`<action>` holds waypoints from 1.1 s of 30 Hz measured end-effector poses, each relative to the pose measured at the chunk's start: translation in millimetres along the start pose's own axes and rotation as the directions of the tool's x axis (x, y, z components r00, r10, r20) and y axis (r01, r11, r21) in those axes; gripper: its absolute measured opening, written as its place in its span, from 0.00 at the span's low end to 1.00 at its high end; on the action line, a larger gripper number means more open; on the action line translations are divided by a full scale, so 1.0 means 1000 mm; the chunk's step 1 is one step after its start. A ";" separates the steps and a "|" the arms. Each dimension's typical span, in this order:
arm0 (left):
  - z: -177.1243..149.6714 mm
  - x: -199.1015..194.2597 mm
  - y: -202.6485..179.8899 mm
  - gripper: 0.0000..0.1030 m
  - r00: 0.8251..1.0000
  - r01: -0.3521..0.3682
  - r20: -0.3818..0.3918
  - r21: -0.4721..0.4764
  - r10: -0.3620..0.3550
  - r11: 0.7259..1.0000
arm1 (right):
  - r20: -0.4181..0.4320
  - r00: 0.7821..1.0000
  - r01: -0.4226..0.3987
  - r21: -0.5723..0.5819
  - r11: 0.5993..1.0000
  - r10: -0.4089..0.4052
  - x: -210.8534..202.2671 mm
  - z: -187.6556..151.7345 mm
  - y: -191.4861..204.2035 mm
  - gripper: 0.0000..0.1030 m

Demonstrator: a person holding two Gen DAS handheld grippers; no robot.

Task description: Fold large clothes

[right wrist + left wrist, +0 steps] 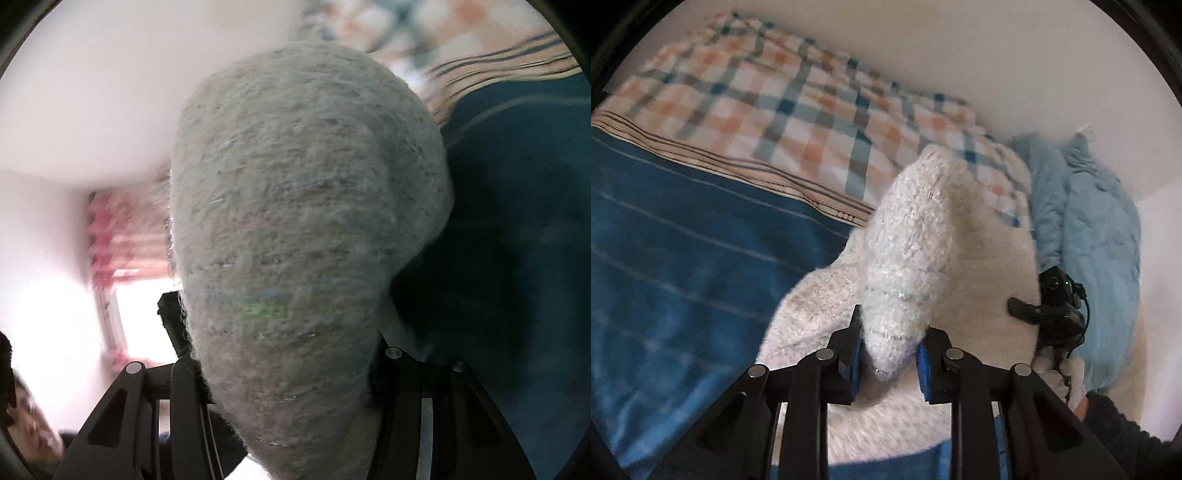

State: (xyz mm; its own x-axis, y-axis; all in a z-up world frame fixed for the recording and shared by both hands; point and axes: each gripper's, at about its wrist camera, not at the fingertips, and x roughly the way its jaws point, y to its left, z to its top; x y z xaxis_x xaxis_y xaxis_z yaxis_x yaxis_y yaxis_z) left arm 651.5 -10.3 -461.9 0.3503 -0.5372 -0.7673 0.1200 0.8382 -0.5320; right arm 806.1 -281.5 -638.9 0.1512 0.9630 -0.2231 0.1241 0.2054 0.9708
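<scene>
White fuzzy sweater (912, 236) with thin glittery stripes, lifted in a bunched peak above the blue striped bedspread (683, 266), lower folds still draped on it. Pinched near its bottom tip by the left gripper (891, 363), blue pads (855, 363) closed on the knit, pointing up and away over the bedspread. Gripped too by the right gripper (288, 373), fabric (306, 221) bulging over its fingers and hiding how far they stand apart; seen from the left wrist, gloved right hand (1058, 373) raised at the sweater's far side. Beyond the bedspread, a plaid quilt (798, 92); beside that, a light blue comforter (1100, 229) against the wall.
</scene>
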 end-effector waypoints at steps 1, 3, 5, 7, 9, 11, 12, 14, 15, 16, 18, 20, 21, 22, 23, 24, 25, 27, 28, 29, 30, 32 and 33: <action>0.003 0.019 0.004 0.20 1.000 -0.004 -0.022 -0.017 0.003 1.000 | 0.003 1.000 0.029 0.019 0.999 -0.029 -0.002 0.009 -0.014 0.52; 0.003 0.047 0.007 0.20 0.998 -0.012 -0.055 -0.037 0.010 0.999 | 0.003 0.997 0.082 0.076 0.994 -0.082 -0.009 0.020 -0.045 0.52; -0.001 0.070 0.009 0.22 0.996 -0.033 -0.086 -0.031 0.030 0.999 | -0.009 0.996 0.086 0.096 0.992 -0.086 -0.015 0.023 -0.061 0.54; -0.003 0.076 0.006 0.24 0.994 -0.064 -0.093 -0.008 0.063 0.998 | -0.021 0.992 0.125 0.086 0.988 -0.124 -0.020 0.012 -0.061 0.59; -0.004 0.071 0.004 0.25 0.993 -0.083 -0.082 -0.003 0.082 0.997 | -0.007 0.976 0.217 0.062 0.974 -0.217 -0.021 0.011 -0.048 0.72; -0.007 0.058 0.000 0.27 0.991 -0.121 -0.062 -0.002 0.120 0.993 | 0.030 0.933 0.357 0.020 0.934 -0.357 -0.017 0.003 -0.026 0.80; -0.011 0.052 -0.002 0.29 0.988 -0.145 -0.053 0.006 0.145 0.989 | 0.061 0.890 0.453 -0.017 0.892 -0.451 -0.016 -0.004 -0.012 0.88; -0.021 0.038 -0.016 0.34 0.962 -0.274 -0.003 0.074 0.275 0.959 | 0.152 0.743 0.667 -0.085 0.740 -0.652 -0.011 -0.027 0.017 0.92; -0.022 0.037 -0.020 0.36 0.948 -0.318 0.017 0.098 0.318 0.943 | 0.188 0.681 0.729 -0.091 0.678 -0.707 -0.010 -0.036 0.026 0.93; -0.032 0.028 -0.030 0.45 0.925 -0.380 0.048 0.129 0.377 0.916 | 0.223 0.604 0.794 -0.083 0.602 -0.766 -0.006 -0.051 0.038 0.93; -0.044 0.016 -0.039 0.79 0.905 -0.425 0.074 0.142 0.418 0.894 | 0.278 0.452 0.889 -0.063 0.453 -0.848 0.005 -0.082 0.061 0.93; -0.065 -0.003 -0.054 0.87 0.885 -0.465 0.107 0.155 0.454 0.871 | 0.327 0.286 0.957 -0.051 0.286 -0.900 0.020 -0.109 0.091 0.93; -0.071 -0.008 -0.060 0.88 0.877 -0.479 0.112 0.162 0.467 0.863 | 0.340 0.227 0.973 -0.042 0.226 -0.913 0.020 -0.112 0.101 0.93; -0.078 -0.015 -0.066 0.91 0.864 -0.503 0.117 0.167 0.490 0.848 | 0.352 0.163 0.986 -0.028 0.163 -0.922 0.018 -0.118 0.111 0.93; -0.088 -0.026 -0.075 0.91 0.853 -0.522 0.122 0.170 0.508 0.836 | 0.367 0.127 0.991 -0.015 0.131 -0.922 0.017 -0.123 0.124 0.93; -0.090 -0.030 -0.083 0.91 0.846 -0.533 0.129 0.167 0.517 0.830 | 0.372 0.099 0.994 -0.003 0.106 -0.923 0.016 -0.128 0.132 0.93; -0.097 -0.043 -0.090 0.92 0.836 -0.548 0.145 0.165 0.529 0.820 | 0.379 0.062 0.997 0.017 0.074 -0.923 0.015 -0.142 0.144 0.93; -0.102 -0.060 -0.103 0.92 0.835 -0.549 0.162 0.162 0.527 0.820 | 0.405 0.020 0.998 0.040 0.039 -0.914 0.021 -0.171 0.176 0.93; -0.108 -0.077 -0.112 0.92 0.833 -0.550 0.181 0.159 0.523 0.820 | 0.416 -0.005 0.999 0.049 0.017 -0.909 0.018 -0.185 0.193 0.93; -0.110 -0.087 -0.116 0.92 0.834 -0.548 0.189 0.161 0.519 0.821 | 0.427 -0.011 0.998 0.055 0.014 -0.904 0.017 -0.197 0.206 0.93; -0.114 -0.098 -0.126 0.92 0.835 -0.545 0.197 0.162 0.514 0.823 | 0.439 -0.015 0.998 0.061 0.013 -0.899 0.027 -0.224 0.230 0.93; -0.124 -0.127 -0.144 0.92 0.840 -0.535 0.214 0.169 0.500 0.827 | 0.467 -0.024 0.997 0.073 0.011 -0.884 0.020 -0.261 0.271 0.94; -0.129 -0.140 -0.153 0.92 0.842 -0.531 0.222 0.176 0.492 0.829 | 0.476 -0.028 0.997 0.077 0.010 -0.879 0.020 -0.277 0.285 0.94</action>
State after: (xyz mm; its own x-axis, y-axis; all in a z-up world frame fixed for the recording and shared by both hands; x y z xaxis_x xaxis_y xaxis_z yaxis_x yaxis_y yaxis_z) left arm 464.3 -75.0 -319.4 0.5603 -0.0187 -0.8280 0.0769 0.9966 0.0295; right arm 572.9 -154.9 -342.0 0.3537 -0.2909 -0.8890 0.2278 0.9486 -0.2198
